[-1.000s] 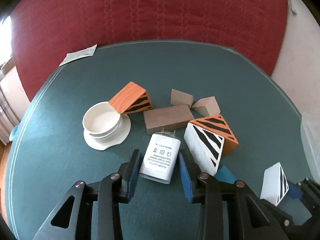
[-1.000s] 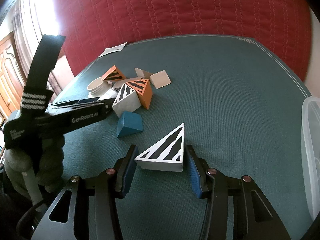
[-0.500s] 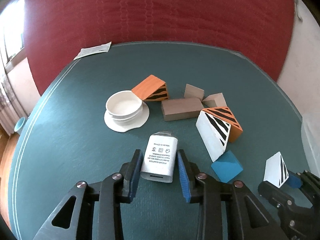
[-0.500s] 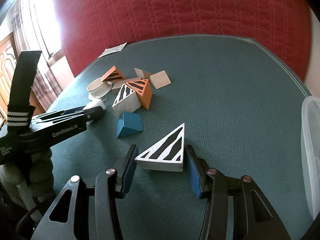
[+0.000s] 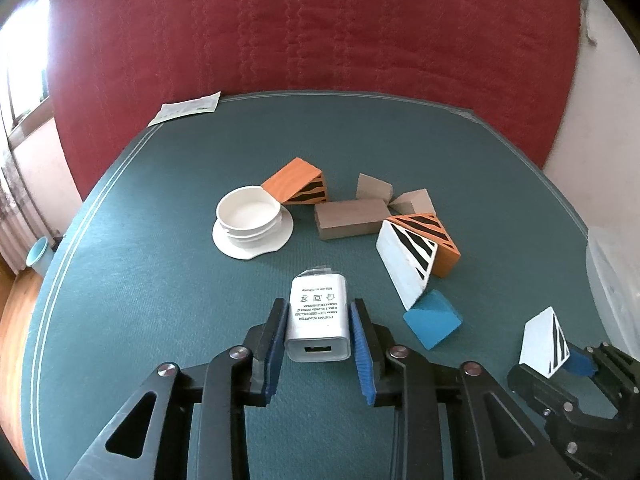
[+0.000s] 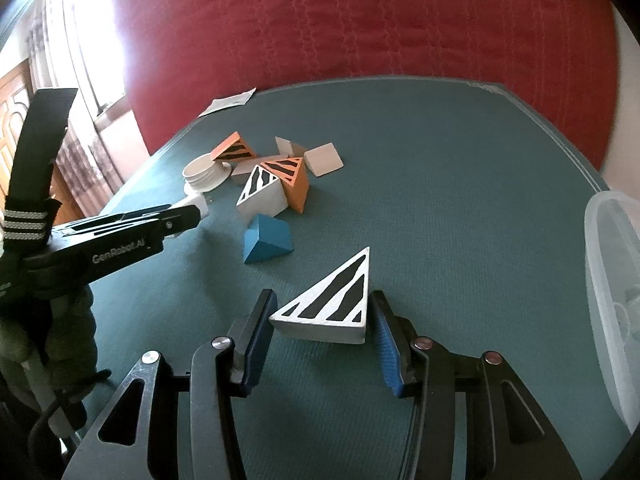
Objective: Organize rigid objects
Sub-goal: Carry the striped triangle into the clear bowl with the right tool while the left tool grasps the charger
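My left gripper (image 5: 318,330) is shut on a white power adapter (image 5: 318,322) and holds it above the green table (image 5: 160,280). My right gripper (image 6: 322,328) is shut on a white wedge block with black stripes (image 6: 332,306), held just over the table; it also shows in the left wrist view (image 5: 544,340). On the table lie a blue wedge (image 5: 434,322), a white striped wedge (image 5: 406,260), two orange striped wedges (image 5: 296,182) (image 5: 434,236) and brown blocks (image 5: 350,218).
A white lid with a white cup on it (image 5: 250,220) sits left of the blocks. A clear plastic bin (image 6: 612,292) stands at the table's right edge. A paper slip (image 5: 186,108) lies at the far left corner. A red cushion (image 5: 320,28) backs the table.
My left gripper closed on the adapter and pulled it back and up from the block pile. My right gripper kept its hold and rose slightly.
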Motion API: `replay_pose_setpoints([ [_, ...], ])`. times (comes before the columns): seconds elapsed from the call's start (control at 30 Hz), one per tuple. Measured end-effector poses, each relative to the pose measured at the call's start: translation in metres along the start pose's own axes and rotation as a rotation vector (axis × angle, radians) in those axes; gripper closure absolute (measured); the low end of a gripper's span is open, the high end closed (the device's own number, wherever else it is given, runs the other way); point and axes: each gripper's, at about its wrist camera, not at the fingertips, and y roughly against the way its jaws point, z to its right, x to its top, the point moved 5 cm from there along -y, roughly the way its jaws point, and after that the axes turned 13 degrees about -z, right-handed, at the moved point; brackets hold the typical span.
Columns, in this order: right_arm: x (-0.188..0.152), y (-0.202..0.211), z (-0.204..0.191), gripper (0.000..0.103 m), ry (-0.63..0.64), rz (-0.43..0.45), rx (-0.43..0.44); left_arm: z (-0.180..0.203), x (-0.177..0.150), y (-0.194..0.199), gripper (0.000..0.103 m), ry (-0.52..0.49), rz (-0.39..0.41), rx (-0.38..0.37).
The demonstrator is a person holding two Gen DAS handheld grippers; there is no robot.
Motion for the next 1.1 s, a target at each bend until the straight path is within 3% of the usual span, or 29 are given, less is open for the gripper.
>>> replay_pose_setpoints([
  [0.53,-0.002,0.049,0.044,0.055,-0.113,0.123,-0.082,0.013,-0.01,0.01,0.071,-0.015,0.001,-0.017],
  [1.1,-0.035,0.092,0.141,0.055,-0.338,0.166,-0.258,0.04,-0.008,0.016,0.071,-0.045,0.005,-0.032],
])
